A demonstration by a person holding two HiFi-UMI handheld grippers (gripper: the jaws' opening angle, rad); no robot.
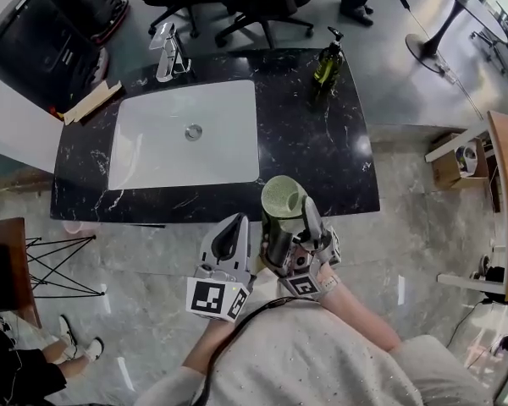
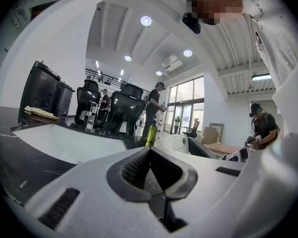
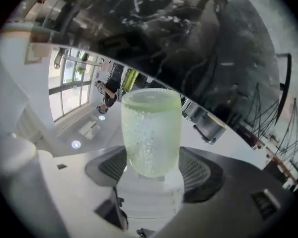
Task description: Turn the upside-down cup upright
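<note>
My right gripper (image 1: 290,228) is shut on a pale green dimpled cup (image 1: 283,200), held in the air over the front edge of the black marble counter (image 1: 322,159). One round end of the cup faces up at the head camera. In the right gripper view the cup (image 3: 151,133) stands out between the two ribbed pads (image 3: 196,170), and that gripper (image 3: 156,171) is rolled over, so the room looks inverted. My left gripper (image 1: 234,225) hangs just left of the cup, shut on nothing. The left gripper (image 2: 150,155) shows closed jaws, with the cup (image 2: 175,143) just beyond them.
A white sink (image 1: 152,163) with a chrome faucet (image 1: 168,53) fills the counter's left half. An olive soap bottle (image 1: 326,62) stands at the back right and a wooden board (image 1: 93,101) at the back left. Office chairs (image 1: 254,7) stand behind, a wire rack (image 1: 51,265) at the left.
</note>
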